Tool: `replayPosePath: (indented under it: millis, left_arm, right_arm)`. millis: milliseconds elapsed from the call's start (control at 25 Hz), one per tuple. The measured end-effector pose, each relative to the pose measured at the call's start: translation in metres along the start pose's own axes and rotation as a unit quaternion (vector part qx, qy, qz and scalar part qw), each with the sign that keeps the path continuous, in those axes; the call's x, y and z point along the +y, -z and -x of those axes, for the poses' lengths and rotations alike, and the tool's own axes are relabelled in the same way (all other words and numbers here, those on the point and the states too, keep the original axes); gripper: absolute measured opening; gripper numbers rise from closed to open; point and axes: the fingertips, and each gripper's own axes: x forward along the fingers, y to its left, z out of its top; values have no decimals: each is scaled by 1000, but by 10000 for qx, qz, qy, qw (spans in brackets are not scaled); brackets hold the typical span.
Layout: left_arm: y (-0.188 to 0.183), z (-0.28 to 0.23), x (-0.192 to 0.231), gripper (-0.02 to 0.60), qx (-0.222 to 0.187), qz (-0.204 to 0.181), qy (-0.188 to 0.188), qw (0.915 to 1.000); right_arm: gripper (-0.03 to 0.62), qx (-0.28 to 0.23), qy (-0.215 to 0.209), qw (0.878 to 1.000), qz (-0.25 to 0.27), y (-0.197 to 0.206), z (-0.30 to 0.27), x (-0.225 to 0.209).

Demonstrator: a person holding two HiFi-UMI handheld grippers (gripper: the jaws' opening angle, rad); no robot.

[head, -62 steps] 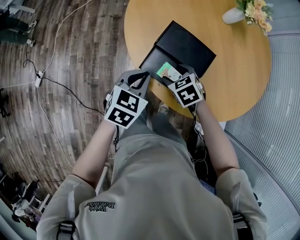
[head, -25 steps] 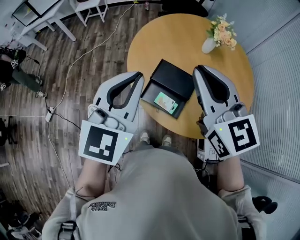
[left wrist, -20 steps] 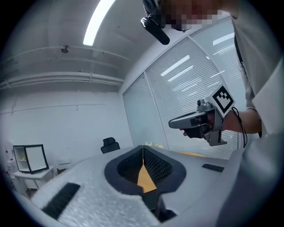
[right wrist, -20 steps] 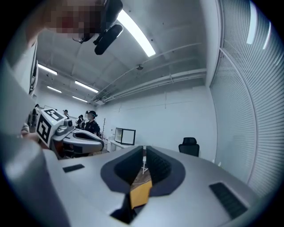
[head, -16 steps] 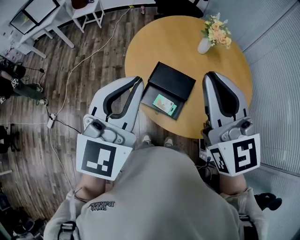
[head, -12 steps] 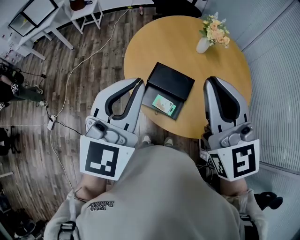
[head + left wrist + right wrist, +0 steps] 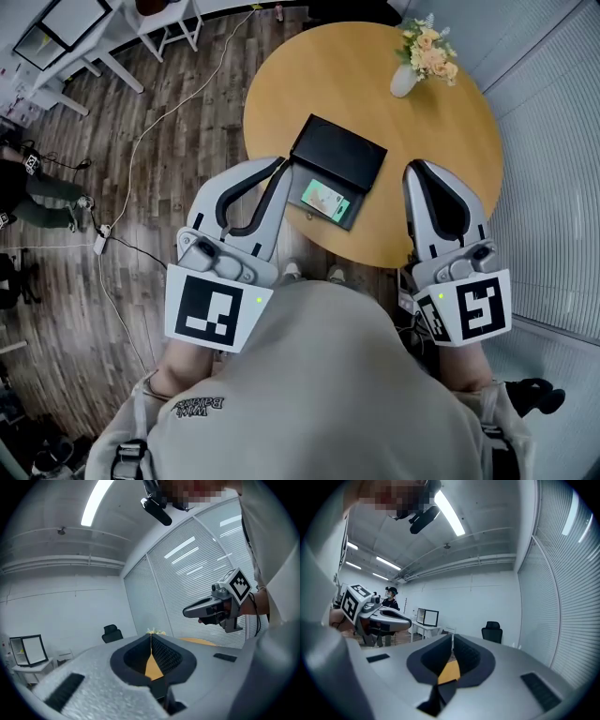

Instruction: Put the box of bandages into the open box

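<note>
On the round wooden table point(image 7: 441, 141) a black box point(image 7: 342, 155) stands open. The green and white box of bandages point(image 7: 325, 200) lies inside its near half. Both grippers are held high and level, well above the table and apart from the box. My left gripper point(image 7: 279, 161) is shut and empty, to the left of the box. At the box's right, my right gripper point(image 7: 412, 167) is shut with nothing in it. The left gripper view shows the jaw tips point(image 7: 151, 637) meeting, with the right gripper point(image 7: 211, 609) beside them. In the right gripper view the jaws also meet.
A white vase of flowers point(image 7: 405, 80) stands at the table's far side. White desks and chairs point(image 7: 141, 23) and a cable point(image 7: 141, 141) across the wooden floor lie to the left. A blind-covered glass wall point(image 7: 553, 187) runs along the right. A person point(image 7: 389, 597) stands far left.
Earlier both grippers were low at the box, the right one by the box of bandages. Both have since lifted away and now hover level; over the last second they drifted slightly.
</note>
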Motion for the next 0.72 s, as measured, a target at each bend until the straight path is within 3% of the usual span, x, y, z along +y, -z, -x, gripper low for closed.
replayPosePath:
  millis: [720]
  left_arm:
    - [-2,0,-15,23,48,-56,35,10000]
  right_arm:
    - [37,-17,-74,9998,194,-8,15,0]
